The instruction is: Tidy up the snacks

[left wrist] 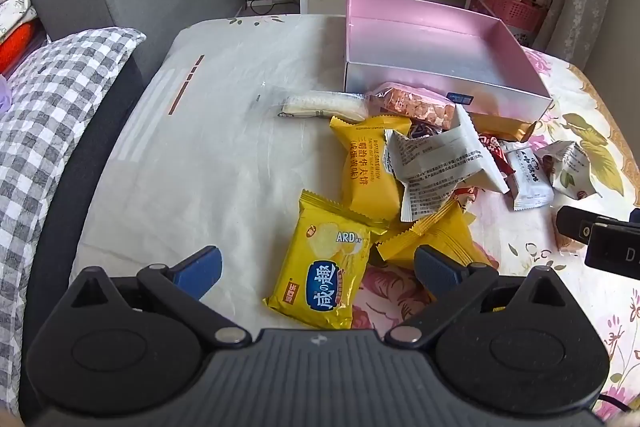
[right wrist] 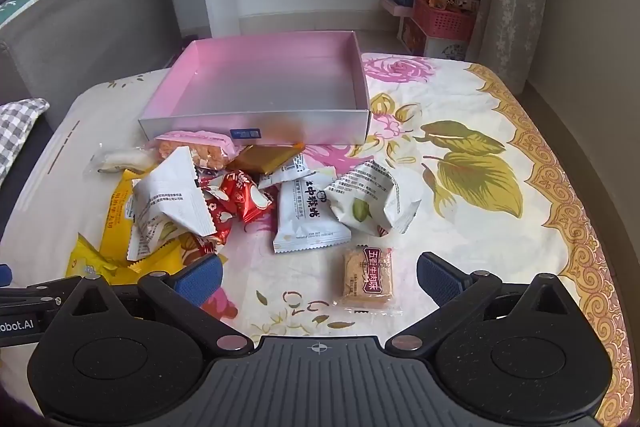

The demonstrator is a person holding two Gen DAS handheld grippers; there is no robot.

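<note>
Nearest, left tongs [left wrist: 316, 269] spread wide above a yellow cracker packet [left wrist: 326, 269], empty. Right tongs [right wrist: 320, 277] likewise spread, empty, over a clear-wrapped brown biscuit [right wrist: 368, 275]. Best pinched across the packet's middle, then carried to the empty pink box [right wrist: 264, 83] beyond the snack pile [right wrist: 240, 199] on the desk [right wrist: 500, 115]. Both tilted steeply downward.

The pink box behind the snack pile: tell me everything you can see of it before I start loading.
The pink box is a shallow, open-topped rectangular tray, apparently cardboard, pink inside and silvery outside, with a small blue label on its near wall. It sits flat and upright on the flowered cloth, and nothing shows inside it. The snack pile lies against its near wall: a pink-wrapped orange snack and a brown packet look to touch it.
</note>
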